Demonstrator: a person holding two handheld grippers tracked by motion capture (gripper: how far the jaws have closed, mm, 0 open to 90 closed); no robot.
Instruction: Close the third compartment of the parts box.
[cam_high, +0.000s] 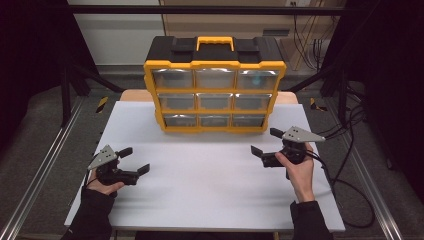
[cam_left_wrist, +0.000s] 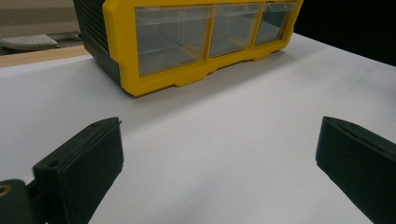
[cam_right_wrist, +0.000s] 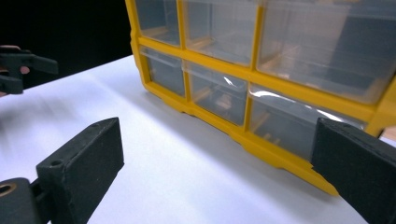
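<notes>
Looks like the approach stage: both the left hand-held gripper (cam_high: 134, 160) and right hand-held gripper (cam_high: 265, 141) sit wide open and empty, flanking the yellow drawer organizer (cam_high: 215, 90) standing mid-bench (cam_high: 200, 200). Next probably means reaching for a drawer front.

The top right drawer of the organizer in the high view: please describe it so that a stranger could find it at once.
On the white table stands a yellow and black drawer organizer with nine clear drawers in three rows. Follow the top row to its right end. That drawer alone shows something pale blue inside; its neighbours look clear.
</notes>
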